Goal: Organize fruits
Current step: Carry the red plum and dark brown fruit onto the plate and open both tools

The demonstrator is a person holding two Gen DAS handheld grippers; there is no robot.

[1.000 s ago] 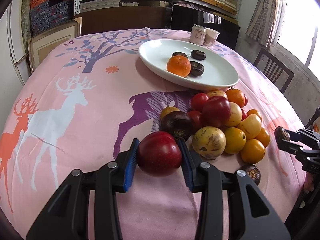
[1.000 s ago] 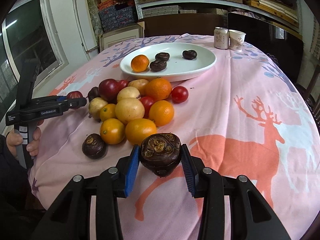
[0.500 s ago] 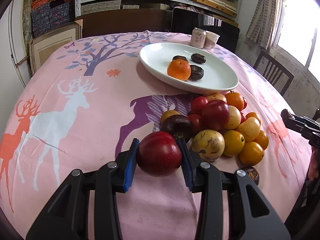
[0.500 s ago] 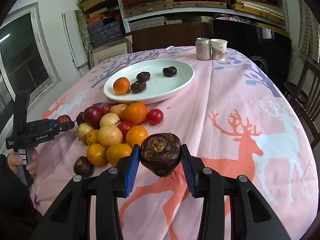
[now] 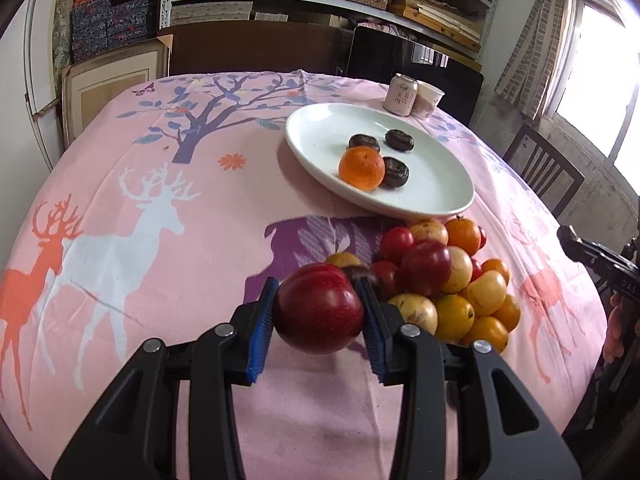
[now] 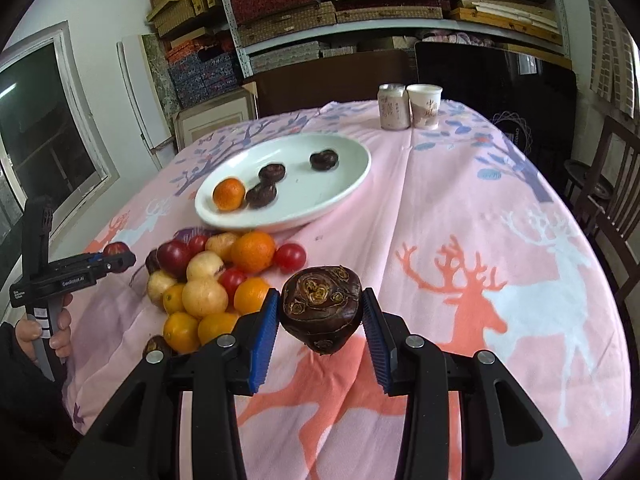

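At 6 o'clock in the left wrist view, the left gripper point(image 5: 319, 312) was clamped on a red plum point(image 5: 319, 309), blue pads pressed to both its sides, fruit clear of the pink deer-print cloth point(image 5: 160, 216). Likewise at 6 in the right wrist view, the right gripper point(image 6: 320, 314) held a dark brown water chestnut point(image 6: 321, 307) betw. its pads, lifted off the cloth.

Just beyond the plum, toward 3 o'clock, lay the fruit pile point(image 5: 448, 280): red plums, yellow fruits, oranges, small tomatoes, all touching. From the right wrist the same pile sat at approx. 9 o'clock, w/ one more dark chestnut point(image 6: 155, 346) at its near edge.

Farther out, at 1 o'clock in the left view, the white oval plate point(image 5: 440, 196) stood just behind the pile, carrying one orange point(image 5: 361, 168) and three dark chestnuts point(image 5: 399, 139); orange touching one of them.

At the table's far edge, 12–1 o'clock, a can point(image 5: 400, 94) and paper cup point(image 5: 428, 99) stood side by side.
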